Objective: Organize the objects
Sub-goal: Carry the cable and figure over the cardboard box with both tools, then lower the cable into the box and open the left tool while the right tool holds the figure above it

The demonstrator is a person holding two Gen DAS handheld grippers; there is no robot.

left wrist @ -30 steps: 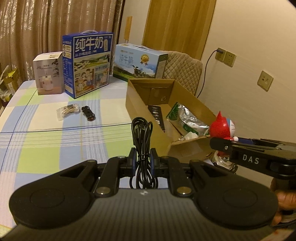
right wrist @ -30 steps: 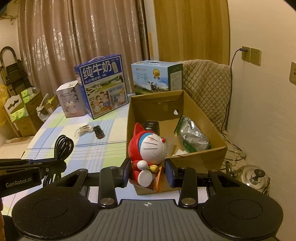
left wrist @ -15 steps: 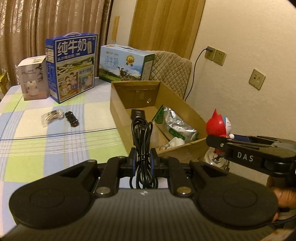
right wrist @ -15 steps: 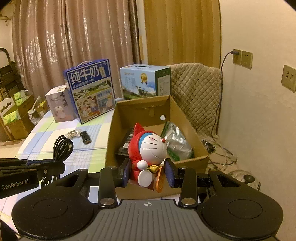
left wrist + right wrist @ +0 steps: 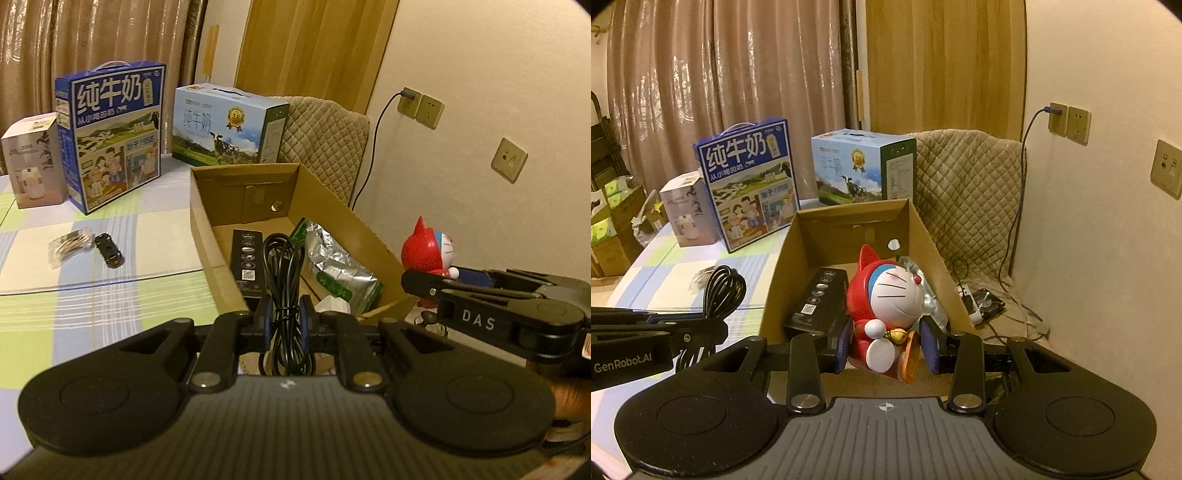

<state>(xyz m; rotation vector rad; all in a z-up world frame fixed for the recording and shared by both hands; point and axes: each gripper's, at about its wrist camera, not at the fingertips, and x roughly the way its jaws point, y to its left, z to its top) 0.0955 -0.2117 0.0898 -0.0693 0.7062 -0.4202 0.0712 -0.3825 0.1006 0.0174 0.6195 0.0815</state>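
We hold a coiled black cable (image 5: 282, 280) clamped between the fingers of our left gripper (image 5: 283, 319), its loops standing upright over the near end of the open cardboard box (image 5: 207, 218). Our right gripper (image 5: 888, 345) is closed on a red Doraemon figure (image 5: 886, 306), pads pressed to its sides, and carries it above the box interior; from the left wrist view the figure (image 5: 424, 251) sits at about 3 o'clock, beyond the box's right wall. Inside the box lie a long black package (image 5: 246, 264) along the left side and a silver foil bag (image 5: 336, 266) to its right. On the checked tablecloth (image 5: 110, 295), at about 10 o'clock from the box, a small black toy car (image 5: 109, 251) lies just beside a clear plastic packet (image 5: 70, 242). Farther back, at 11 to 12 o'clock, stand a tall blue milk carton box (image 5: 114, 140), a light blue milk box (image 5: 229, 125) and a small white box (image 5: 31, 162).
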